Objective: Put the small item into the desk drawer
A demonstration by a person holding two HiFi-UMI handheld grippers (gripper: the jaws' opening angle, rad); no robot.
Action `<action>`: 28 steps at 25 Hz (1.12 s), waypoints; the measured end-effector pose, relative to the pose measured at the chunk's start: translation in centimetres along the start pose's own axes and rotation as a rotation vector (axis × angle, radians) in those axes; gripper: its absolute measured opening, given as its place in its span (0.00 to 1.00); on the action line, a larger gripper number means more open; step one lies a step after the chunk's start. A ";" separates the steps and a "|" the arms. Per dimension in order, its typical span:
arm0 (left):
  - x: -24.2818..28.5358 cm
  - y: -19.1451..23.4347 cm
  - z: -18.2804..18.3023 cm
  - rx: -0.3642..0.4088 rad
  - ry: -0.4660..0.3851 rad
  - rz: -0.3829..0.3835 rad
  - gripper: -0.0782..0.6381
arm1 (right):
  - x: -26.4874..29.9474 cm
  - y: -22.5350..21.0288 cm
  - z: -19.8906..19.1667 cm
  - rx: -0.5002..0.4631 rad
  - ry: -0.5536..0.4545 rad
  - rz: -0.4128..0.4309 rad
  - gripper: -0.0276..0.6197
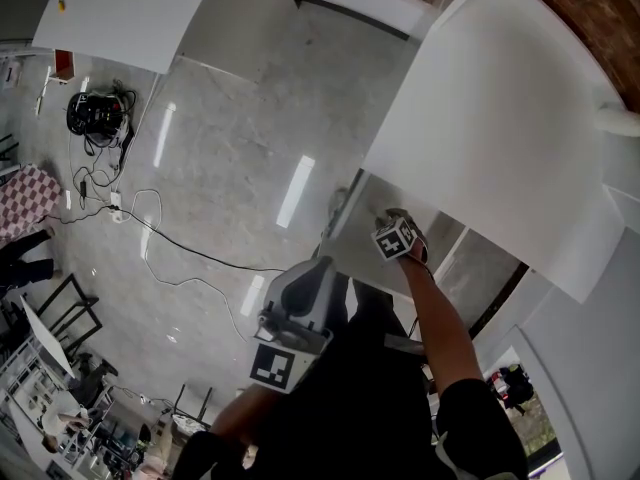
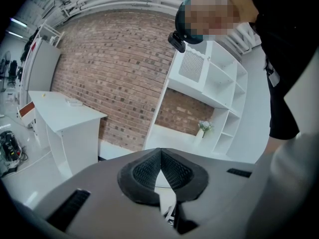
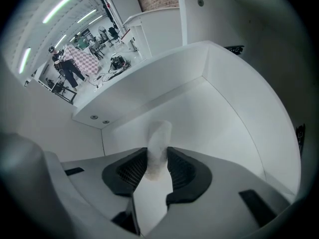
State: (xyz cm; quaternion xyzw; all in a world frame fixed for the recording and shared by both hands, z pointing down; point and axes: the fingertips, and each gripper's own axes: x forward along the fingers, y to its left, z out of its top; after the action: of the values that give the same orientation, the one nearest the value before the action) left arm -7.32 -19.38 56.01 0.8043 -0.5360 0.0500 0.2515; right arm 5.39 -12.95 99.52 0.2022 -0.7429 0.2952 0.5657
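A small white item (image 3: 159,133) stands upright between the pads of my right gripper (image 3: 157,154), which is shut on it. In the right gripper view both are inside the open white drawer (image 3: 219,108), above its floor. From the head view the right gripper (image 1: 392,226) reaches into that drawer (image 1: 352,236) under the white desk (image 1: 490,118); the item is hidden there. My left gripper (image 1: 312,273) is held back near the body, away from the drawer. Seen in the left gripper view, the left gripper (image 2: 160,152) is shut with its pads meeting and nothing between them.
A second white desk (image 1: 130,8) stands at the far left. Black gear and cables (image 1: 95,113) lie on the glossy floor. Metal frames (image 1: 70,308) sit at the lower left. The left gripper view shows a brick wall (image 2: 109,59) and white shelving (image 2: 214,83).
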 end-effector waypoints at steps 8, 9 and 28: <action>-0.5 0.0 0.1 0.000 -0.008 -0.006 0.14 | -0.3 0.1 0.2 0.021 -0.003 -0.018 0.32; -0.5 -0.1 0.1 0.001 -0.011 -0.007 0.14 | -0.5 0.0 0.4 0.021 -0.006 -0.021 0.32; -3.9 -4.8 4.8 0.068 -0.128 -0.070 0.14 | -12.4 1.5 3.4 0.210 -0.212 -0.014 0.11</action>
State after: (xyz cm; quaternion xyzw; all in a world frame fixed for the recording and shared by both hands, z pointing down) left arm -5.59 -16.90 48.80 0.8323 -0.5203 0.0077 0.1911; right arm 5.45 -14.57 86.64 0.2956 -0.7622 0.3444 0.4616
